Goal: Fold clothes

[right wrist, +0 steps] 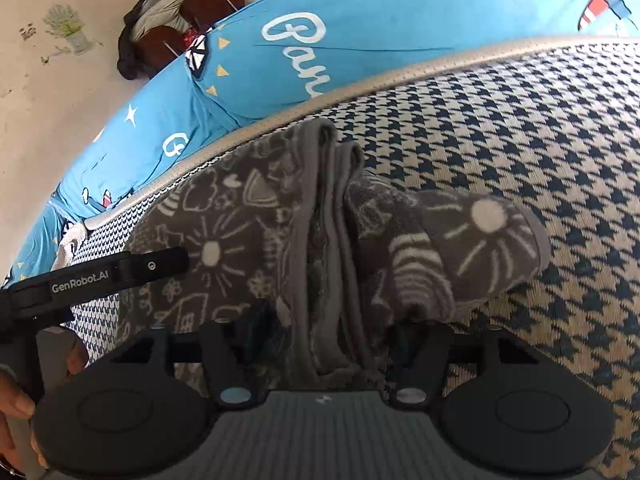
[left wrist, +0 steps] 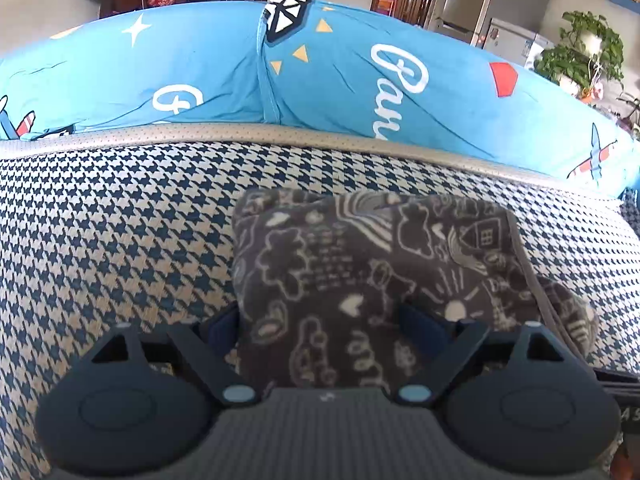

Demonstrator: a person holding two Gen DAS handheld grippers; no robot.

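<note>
A: How far along is the fold?

B: Nearly done, I'd judge. The garment (left wrist: 372, 276) lies as a compact, layered bundle on the cushion (left wrist: 112, 240), with stacked hems showing in the right wrist view.

A: Anything left?

B: One rounded end (right wrist: 480, 240) sticks out at about 3 o'clock of the bundle and looks loose; it may want tucking or flattening.

A: And the grippers?

B: The left gripper (left wrist: 320, 320) is spread wide astride the near edge, not pinching. The right gripper (right wrist: 332, 332) straddles the hems; I cannot tell whether it grips.
</note>
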